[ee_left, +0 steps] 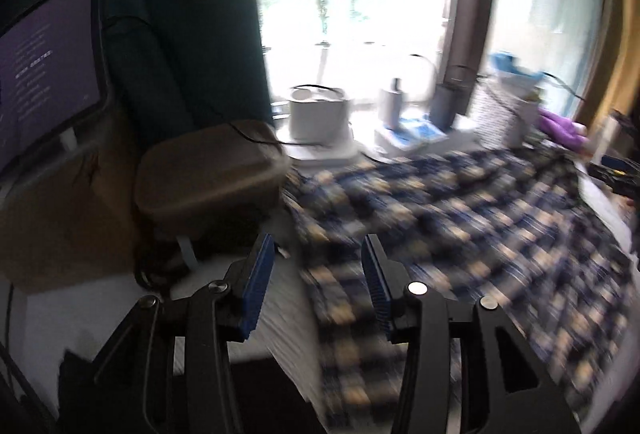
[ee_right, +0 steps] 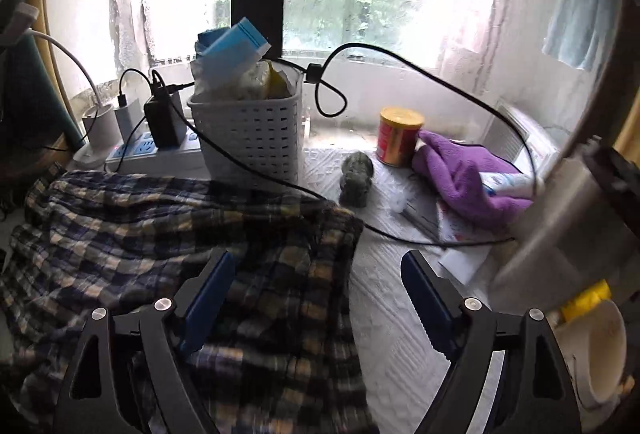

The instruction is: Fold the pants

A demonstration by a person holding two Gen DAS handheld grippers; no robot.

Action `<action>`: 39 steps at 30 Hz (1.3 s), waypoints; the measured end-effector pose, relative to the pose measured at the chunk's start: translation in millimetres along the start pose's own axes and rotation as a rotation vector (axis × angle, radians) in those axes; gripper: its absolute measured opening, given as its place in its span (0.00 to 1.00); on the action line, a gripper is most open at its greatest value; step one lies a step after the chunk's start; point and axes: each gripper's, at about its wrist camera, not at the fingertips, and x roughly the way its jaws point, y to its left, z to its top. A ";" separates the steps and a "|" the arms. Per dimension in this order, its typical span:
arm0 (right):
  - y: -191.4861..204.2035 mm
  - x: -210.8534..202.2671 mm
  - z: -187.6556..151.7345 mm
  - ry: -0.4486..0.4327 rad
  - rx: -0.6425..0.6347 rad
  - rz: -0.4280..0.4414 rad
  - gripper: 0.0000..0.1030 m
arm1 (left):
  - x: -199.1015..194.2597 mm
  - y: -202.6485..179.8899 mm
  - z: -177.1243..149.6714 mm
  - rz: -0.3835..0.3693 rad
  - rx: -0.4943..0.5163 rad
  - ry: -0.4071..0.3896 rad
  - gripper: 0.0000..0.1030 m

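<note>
Blue, dark and cream plaid pants (ee_left: 460,226) lie spread on the white table; the left wrist view is motion-blurred. My left gripper (ee_left: 318,266) is open and empty, above the pants' near left edge. In the right wrist view the pants (ee_right: 160,234) fill the lower left. My right gripper (ee_right: 316,274) is open and empty, wide apart over the pants' right edge, its left finger (ee_right: 208,298) above the cloth and its right finger (ee_right: 428,298) above the bare tabletop.
A white basket (ee_right: 256,130) of packets, a power strip (ee_right: 156,154) with chargers, a black cable (ee_right: 400,230), a red can (ee_right: 400,136), a purple cloth (ee_right: 468,174) and a mug (ee_right: 600,350) crowd the right. A brown case (ee_left: 208,170), monitor (ee_left: 48,74) and white pot (ee_left: 318,112) stand left.
</note>
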 end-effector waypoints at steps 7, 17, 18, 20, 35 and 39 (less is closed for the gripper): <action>-8.0 -56.5 -53.8 0.025 0.075 -0.042 0.84 | -31.3 -27.3 -53.9 -0.140 0.008 0.033 0.45; -25.6 -102.0 -117.3 0.059 0.218 -0.125 0.84 | -46.6 -8.6 -98.5 -0.233 -0.169 0.112 0.64; -25.3 -104.0 -120.6 0.056 0.227 -0.127 0.84 | -47.5 -8.5 -100.5 -0.241 -0.178 0.117 0.64; -25.7 -107.5 -125.7 0.058 0.241 -0.132 0.84 | -50.3 -10.0 -103.1 -0.242 -0.176 0.118 0.64; -0.6 -93.6 -122.0 0.081 0.020 0.009 0.45 | -65.0 -33.8 -139.1 -0.123 -0.256 0.144 0.64; 4.1 -73.9 -124.8 0.109 -0.021 0.090 0.32 | -72.3 -40.1 -147.0 -0.075 -0.294 0.155 0.64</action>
